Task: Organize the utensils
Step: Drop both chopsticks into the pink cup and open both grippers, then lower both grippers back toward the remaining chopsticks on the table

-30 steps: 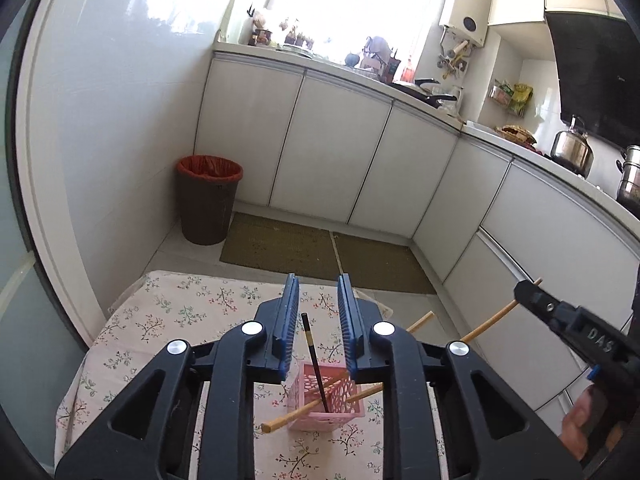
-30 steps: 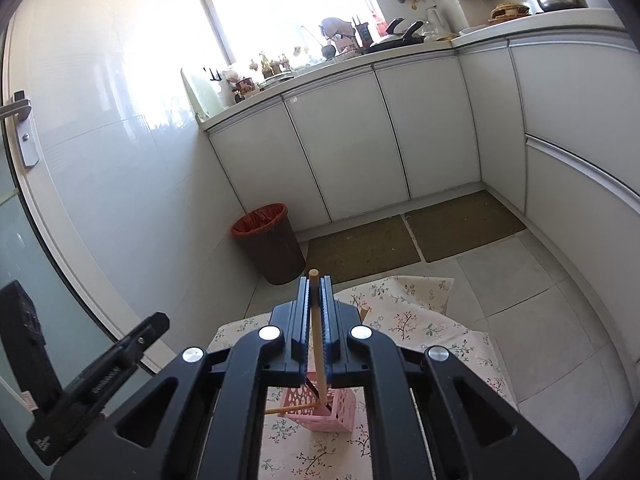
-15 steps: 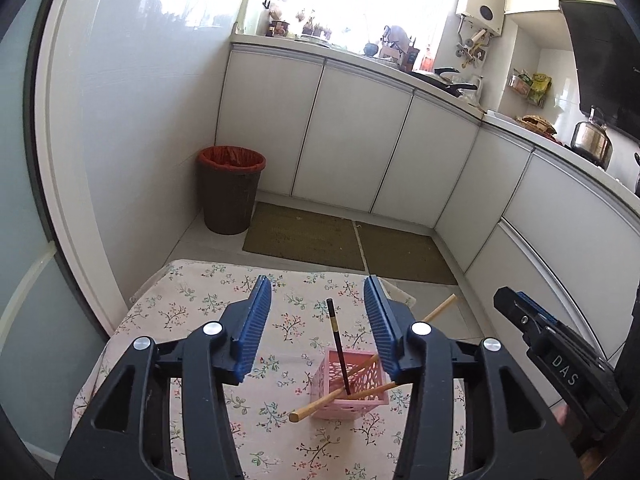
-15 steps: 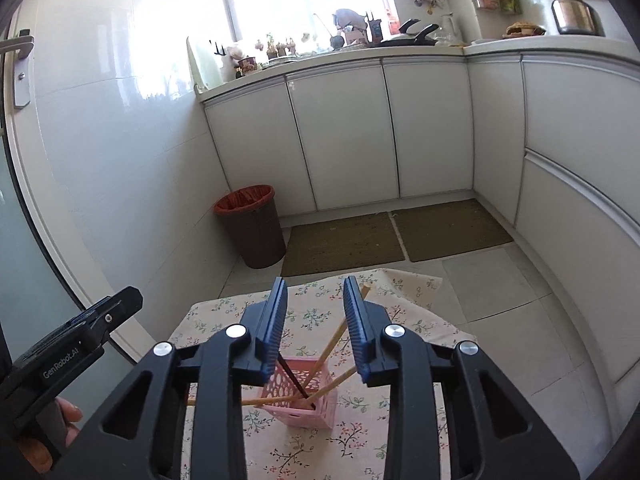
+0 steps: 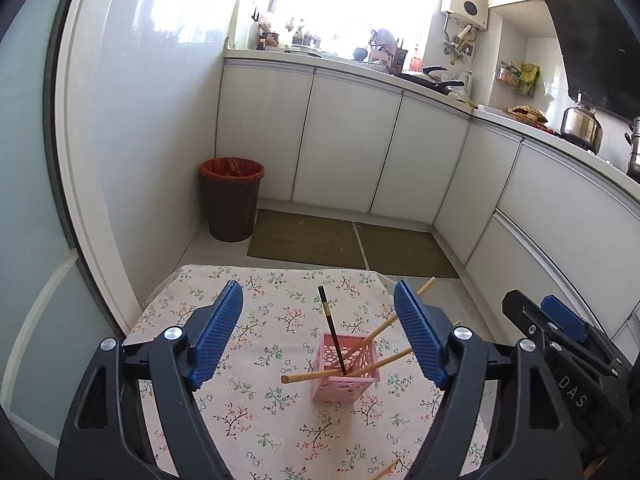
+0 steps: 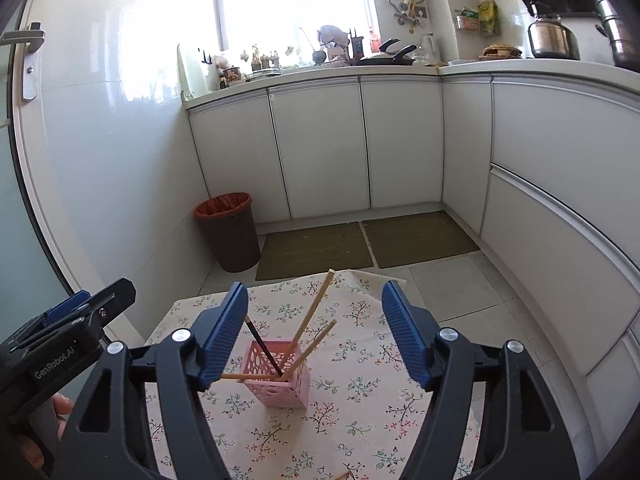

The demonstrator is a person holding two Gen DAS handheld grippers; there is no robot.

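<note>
Nearest me, my left hand-held gripper (image 5: 318, 330) has just been spreading its jaws and stands wide with nothing pressed between the pads; the right hand-held gripper (image 6: 314, 328) has done likewise and grips nothing. Past both, on the flowered counter (image 5: 256, 312), sits the pink holder (image 5: 346, 368), a light perforated plastic box I judge would tip or slide easily if nudged. In it lean a black chopstick (image 5: 331, 330) and wooden chopsticks (image 6: 310, 316), one lying nearly flat across the rim. They look thin, stiff, light and rather slick; I would pinch any of them on the upper shaft, clear of the holder. At the near counter edge another wooden stick (image 5: 386, 470) pokes into view.
</note>
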